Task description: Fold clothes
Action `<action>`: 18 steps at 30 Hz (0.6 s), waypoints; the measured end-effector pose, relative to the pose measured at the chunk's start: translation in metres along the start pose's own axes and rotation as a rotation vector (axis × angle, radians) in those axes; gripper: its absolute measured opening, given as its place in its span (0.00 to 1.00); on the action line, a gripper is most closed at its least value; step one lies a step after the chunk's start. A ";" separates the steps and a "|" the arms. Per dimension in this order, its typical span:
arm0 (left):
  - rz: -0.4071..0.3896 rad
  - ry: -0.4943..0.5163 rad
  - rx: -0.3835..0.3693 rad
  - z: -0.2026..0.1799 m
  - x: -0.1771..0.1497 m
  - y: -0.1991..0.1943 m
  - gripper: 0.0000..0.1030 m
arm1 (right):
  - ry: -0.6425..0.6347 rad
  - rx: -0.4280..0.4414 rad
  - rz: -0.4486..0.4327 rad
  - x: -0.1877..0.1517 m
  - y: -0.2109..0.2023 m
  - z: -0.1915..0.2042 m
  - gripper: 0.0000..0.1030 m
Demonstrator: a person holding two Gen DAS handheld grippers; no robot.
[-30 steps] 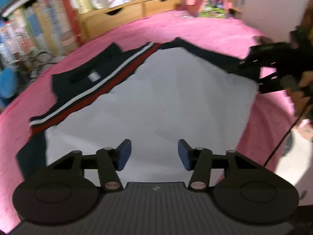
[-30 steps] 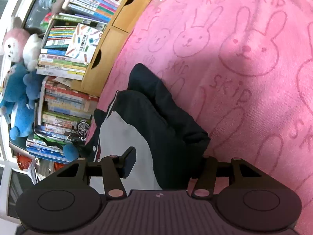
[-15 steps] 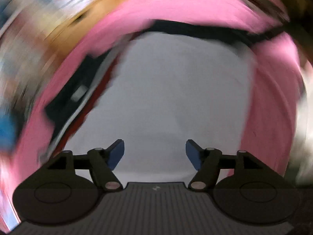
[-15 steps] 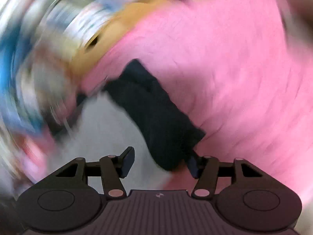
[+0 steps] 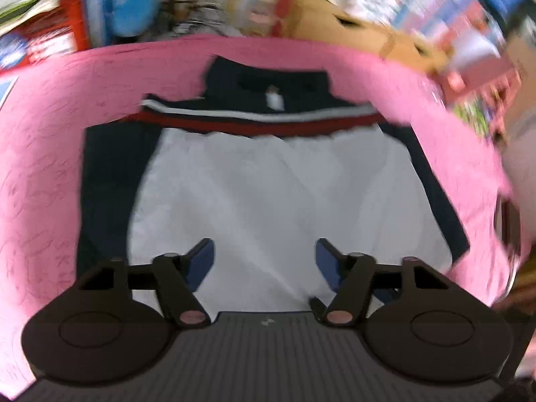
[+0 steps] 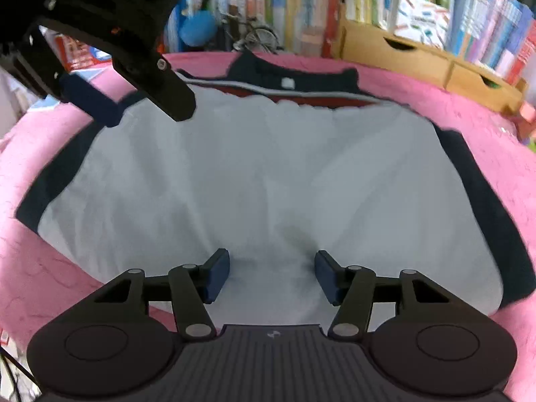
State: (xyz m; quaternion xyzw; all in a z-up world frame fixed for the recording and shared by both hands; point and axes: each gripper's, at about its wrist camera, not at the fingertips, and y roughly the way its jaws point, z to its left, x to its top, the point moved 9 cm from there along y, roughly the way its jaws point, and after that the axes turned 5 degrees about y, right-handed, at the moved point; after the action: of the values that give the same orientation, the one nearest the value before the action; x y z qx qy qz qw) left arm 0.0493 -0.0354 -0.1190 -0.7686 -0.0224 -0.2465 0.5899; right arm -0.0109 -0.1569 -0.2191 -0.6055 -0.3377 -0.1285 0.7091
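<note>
The shirt [image 5: 274, 181] lies flat on the pink blanket [image 5: 43, 174], white body up, navy sleeves folded in at 3 and 9 o'clock, collar with red and white stripes at 12 o'clock. Left gripper [image 5: 264, 261]: jaws closing, nothing between the pads, above the hem. Right gripper [image 6: 273, 276]: jaws spread, pinching nothing, over the hem. Bookshelves [image 6: 368, 3] stand beyond the blanket at 12 o'clock

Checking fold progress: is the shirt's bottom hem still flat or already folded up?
Still flat. The shirt lies spread on the pink blanket, both navy sleeves tucked in, hem unfolded near the camera.
</note>
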 end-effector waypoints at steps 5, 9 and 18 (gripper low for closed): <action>0.134 0.075 -0.051 -0.042 -0.009 0.049 0.22 | -0.012 -0.020 -0.030 -0.006 -0.005 0.005 0.55; 0.152 0.022 0.009 -0.029 0.007 0.080 0.18 | 0.012 -0.011 -0.037 -0.008 -0.003 0.003 0.56; 0.060 0.017 0.131 -0.001 0.093 0.121 0.20 | 0.044 -0.003 -0.044 -0.012 -0.004 0.002 0.57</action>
State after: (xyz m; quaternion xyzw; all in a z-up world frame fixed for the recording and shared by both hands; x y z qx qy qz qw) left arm 0.1696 -0.0966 -0.1893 -0.7266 -0.0105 -0.2335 0.6461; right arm -0.0227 -0.1592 -0.2233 -0.5960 -0.3351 -0.1580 0.7124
